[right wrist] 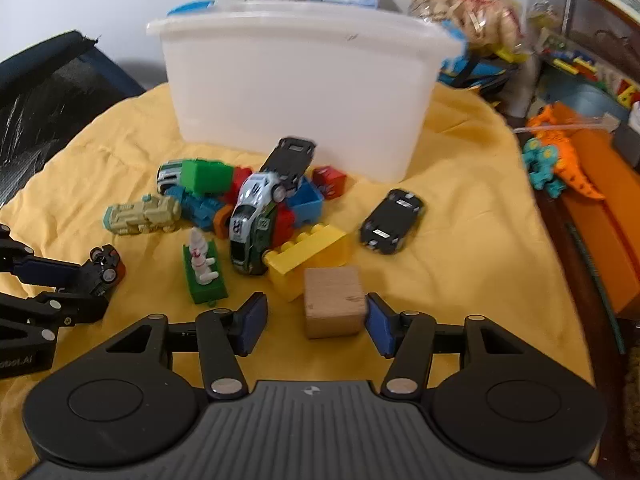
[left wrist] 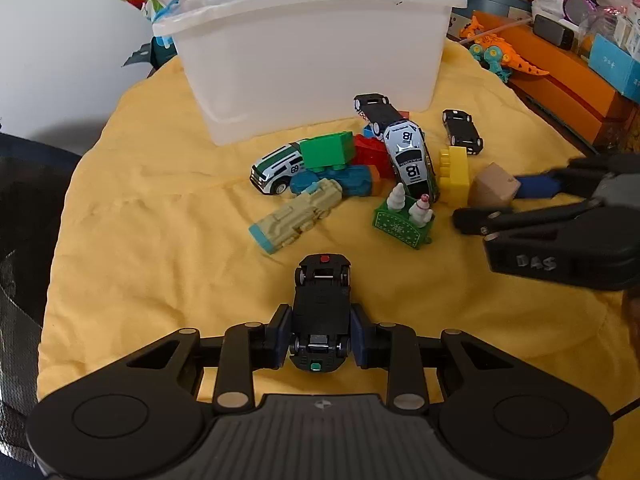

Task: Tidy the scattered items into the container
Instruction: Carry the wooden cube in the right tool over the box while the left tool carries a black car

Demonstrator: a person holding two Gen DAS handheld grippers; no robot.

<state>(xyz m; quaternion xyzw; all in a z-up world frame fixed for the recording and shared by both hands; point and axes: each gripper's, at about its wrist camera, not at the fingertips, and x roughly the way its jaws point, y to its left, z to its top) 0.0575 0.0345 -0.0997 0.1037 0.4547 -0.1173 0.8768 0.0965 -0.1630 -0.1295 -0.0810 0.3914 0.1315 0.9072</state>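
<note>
A white plastic bin [left wrist: 312, 4] [right wrist: 280, 20] stands at the back of the yellow cloth [left wrist: 160, 240]. In front of it lies a heap of toys: race cars [left wrist: 410, 156] [right wrist: 250, 216], building bricks [left wrist: 454, 176] [right wrist: 304, 252], a beige train [left wrist: 296, 212] and a green winter piece [left wrist: 404, 220]. My left gripper [left wrist: 320, 324] [right wrist: 86, 280] is shut on an upturned black toy car [left wrist: 322, 300], pads against both its sides. My right gripper [right wrist: 316, 320] [left wrist: 504, 200] stands open around a wooden block [right wrist: 334, 306] [left wrist: 494, 186]. Its right pad touches the block; the left pad is apart.
A separate black car [right wrist: 392, 220] [left wrist: 462, 130] lies right of the heap. Orange boxes [left wrist: 560, 80] with toy dinosaurs [right wrist: 560, 160] border the right side. Snack bags and clutter [right wrist: 460, 4] sit behind the bin. A dark chair [right wrist: 48, 92] is at the left.
</note>
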